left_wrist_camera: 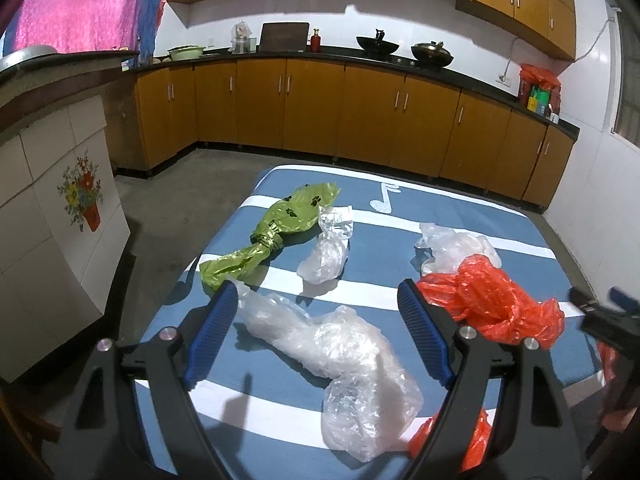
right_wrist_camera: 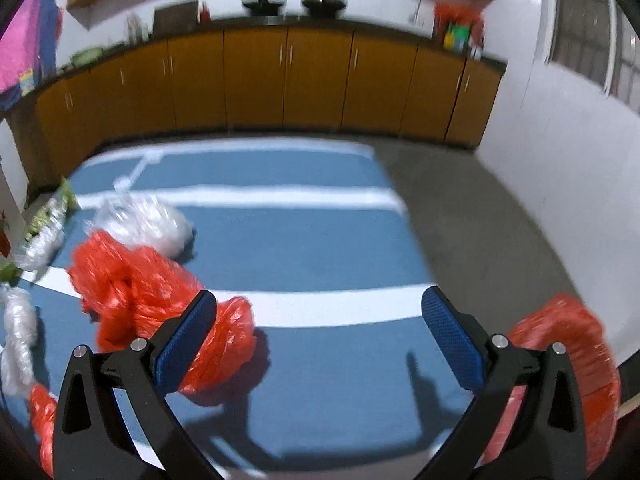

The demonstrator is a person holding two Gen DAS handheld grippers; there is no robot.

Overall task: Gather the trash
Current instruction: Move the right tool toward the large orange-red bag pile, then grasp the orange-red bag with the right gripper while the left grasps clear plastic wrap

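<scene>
The left gripper (left_wrist_camera: 316,312) stands wide open above the near part of the mat (left_wrist_camera: 460,216), and it holds nothing. The long clear bag (left_wrist_camera: 340,352) lies between its two pads without touching them, so I judge that this bag is the next piece of trash to take: the jaws are already placed on both sides of it, ready to close.

The right gripper (right_wrist_camera: 320,320) is also wide open and empty. Between its pads there is only bare mat. The red bag (right_wrist_camera: 160,300) lies just beside its left pad, partly behind it. The right view is blurred, so small details there cannot be told.

All the trash is loose on the blue mat with white stripes, which lies on the floor before the cabinets (left_wrist_camera: 312,108). The green bag (left_wrist_camera: 276,232), printed with dark paw marks and knotted in the middle, lies toward the far left corner. A small clear bag (left_wrist_camera: 328,248) is near it, toward the middle. Another clear bag (left_wrist_camera: 456,248) sits near the right edge, touching the red bag on its far side. At the near right edge, a second red bag (right_wrist_camera: 576,380) hangs open like a sack; probably it is the place where the trash goes.

The bags are thin and crumpled film, light and easy to deform, so a grip should take a thick fold.
</scene>
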